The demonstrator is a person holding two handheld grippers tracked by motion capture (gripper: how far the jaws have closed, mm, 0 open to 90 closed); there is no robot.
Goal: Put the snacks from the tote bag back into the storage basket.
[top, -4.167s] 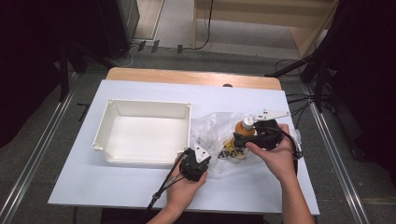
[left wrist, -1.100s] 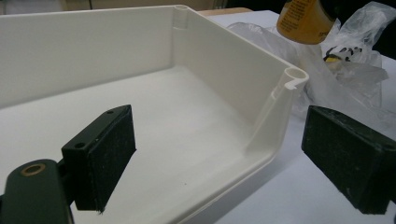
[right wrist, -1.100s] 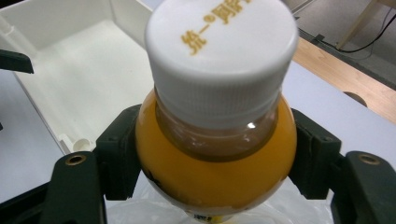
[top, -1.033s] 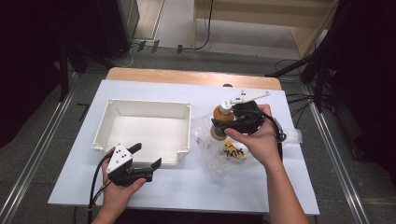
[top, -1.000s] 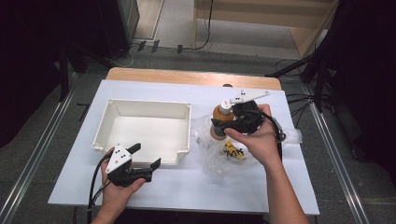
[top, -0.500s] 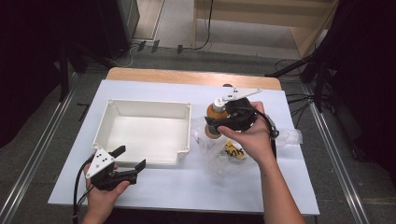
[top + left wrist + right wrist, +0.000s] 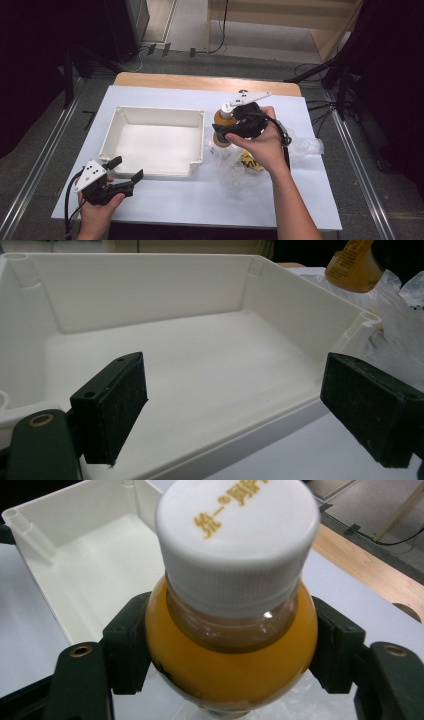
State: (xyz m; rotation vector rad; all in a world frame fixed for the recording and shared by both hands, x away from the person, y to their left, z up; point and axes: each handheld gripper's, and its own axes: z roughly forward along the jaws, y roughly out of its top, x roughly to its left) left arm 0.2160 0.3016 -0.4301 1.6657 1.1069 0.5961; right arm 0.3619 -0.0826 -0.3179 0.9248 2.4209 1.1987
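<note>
My right claw [image 7: 223,131] clenches the white-capped orange juice bottle [image 7: 232,630] above the clear plastic bag [image 7: 240,170]; next, carry it toward nine o'clock into the white plastic tray [image 7: 150,172], my left claw [image 7: 125,170] gaping idle.

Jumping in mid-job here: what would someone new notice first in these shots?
First, the orange drink bottle with its white cap, clamped at the shoulder between the jaws of the right gripper and held just right of the white bin. Below it, a crumpled clear plastic bag lies on the white table. The left gripper, jaws wide apart, sits at the bin's near left corner.
</note>
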